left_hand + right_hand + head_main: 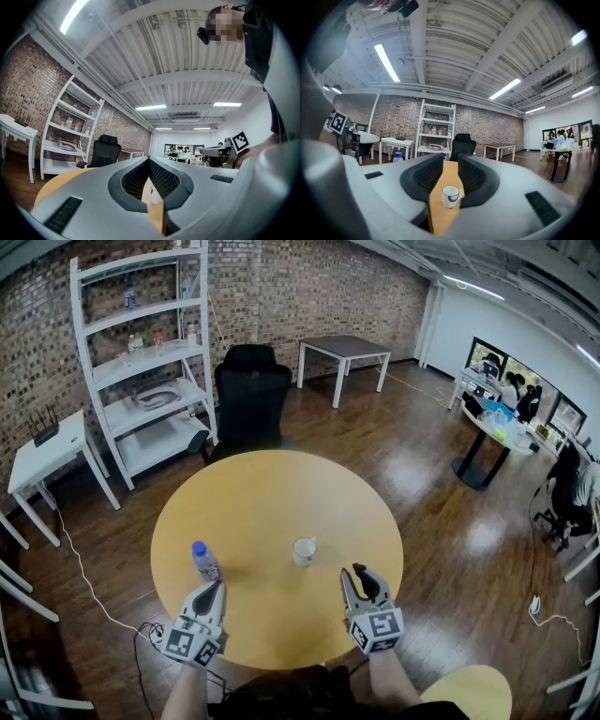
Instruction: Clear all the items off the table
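A round yellow table [272, 502] holds a white mug [304, 550] near its middle. A clear water bottle with a blue cap [204, 560] stands to the mug's left. My left gripper [217, 587] hovers over the near edge just behind the bottle, its jaws shut with nothing in them. My right gripper [360, 574] hangs right of the mug and nearer to me, its jaws a little apart and empty. In the right gripper view the mug [451, 196] stands ahead, seen through the narrow gap, with the bottle [397, 156] off to the left. The left gripper view shows the mug [156, 196] below the closed tips.
A black office chair [251, 395] stands at the table's far side. Left of it are a white shelf unit [150, 362] and a small white table [47, 451]. A grey table [342, 348] is at the back. People sit at a round table [497, 423] on the right.
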`<state>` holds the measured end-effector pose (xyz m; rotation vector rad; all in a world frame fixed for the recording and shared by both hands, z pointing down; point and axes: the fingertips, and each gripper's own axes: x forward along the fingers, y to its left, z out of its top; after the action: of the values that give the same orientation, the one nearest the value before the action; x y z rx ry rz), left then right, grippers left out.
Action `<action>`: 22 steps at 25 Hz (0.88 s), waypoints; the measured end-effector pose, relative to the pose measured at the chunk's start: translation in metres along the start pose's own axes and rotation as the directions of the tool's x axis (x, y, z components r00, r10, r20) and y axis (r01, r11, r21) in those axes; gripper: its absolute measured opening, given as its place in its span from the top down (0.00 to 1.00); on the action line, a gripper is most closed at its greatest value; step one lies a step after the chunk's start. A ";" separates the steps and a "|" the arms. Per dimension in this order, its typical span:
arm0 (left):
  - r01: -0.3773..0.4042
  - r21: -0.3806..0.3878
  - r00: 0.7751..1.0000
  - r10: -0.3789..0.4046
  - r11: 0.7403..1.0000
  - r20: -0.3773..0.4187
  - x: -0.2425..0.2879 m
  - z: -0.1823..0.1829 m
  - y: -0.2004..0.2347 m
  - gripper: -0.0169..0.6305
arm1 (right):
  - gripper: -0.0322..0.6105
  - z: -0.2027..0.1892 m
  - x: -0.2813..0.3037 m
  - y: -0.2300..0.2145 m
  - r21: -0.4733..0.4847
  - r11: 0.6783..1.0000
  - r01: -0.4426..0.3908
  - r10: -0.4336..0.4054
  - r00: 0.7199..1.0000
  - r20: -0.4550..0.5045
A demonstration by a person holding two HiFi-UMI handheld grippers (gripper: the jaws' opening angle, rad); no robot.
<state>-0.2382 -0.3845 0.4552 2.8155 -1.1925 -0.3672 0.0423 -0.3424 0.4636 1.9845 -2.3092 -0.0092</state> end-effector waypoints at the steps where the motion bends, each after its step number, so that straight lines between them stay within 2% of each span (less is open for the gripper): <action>1: 0.001 -0.003 1.000 -0.001 1.000 -0.004 0.001 -0.002 0.001 0.97 | 0.75 -0.003 0.003 0.001 0.002 1.000 -0.005 0.005 1.000 -0.010; 7: -0.008 0.009 1.000 0.008 1.000 -0.030 0.011 -0.012 -0.002 0.97 | 0.49 -0.029 0.025 -0.003 0.046 0.999 -0.019 0.022 0.997 -0.069; 10: -0.026 -0.003 0.998 0.026 1.000 -0.062 0.012 -0.025 -0.003 0.97 | 0.42 -0.051 0.039 -0.003 0.059 0.998 -0.031 0.038 0.993 -0.110; 16: -0.070 -0.016 0.987 0.067 0.997 -0.147 0.030 -0.051 0.007 0.97 | 0.42 -0.091 0.083 0.004 0.075 0.993 -0.090 0.104 0.975 -0.198; 21: -0.104 -0.040 0.973 0.093 0.994 -0.210 0.039 -0.075 0.018 0.97 | 0.42 -0.122 0.113 0.005 0.066 0.994 -0.088 0.101 0.964 -0.246; 22: -0.105 -0.049 0.971 0.092 0.993 -0.220 0.041 -0.080 0.018 0.97 | 0.37 -0.128 0.118 0.005 0.072 0.994 -0.083 0.099 0.962 -0.256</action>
<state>-0.2040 -0.4293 0.5280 2.6490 -1.2444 -0.0839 0.0296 -0.4505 0.5997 1.7790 -2.2514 0.3116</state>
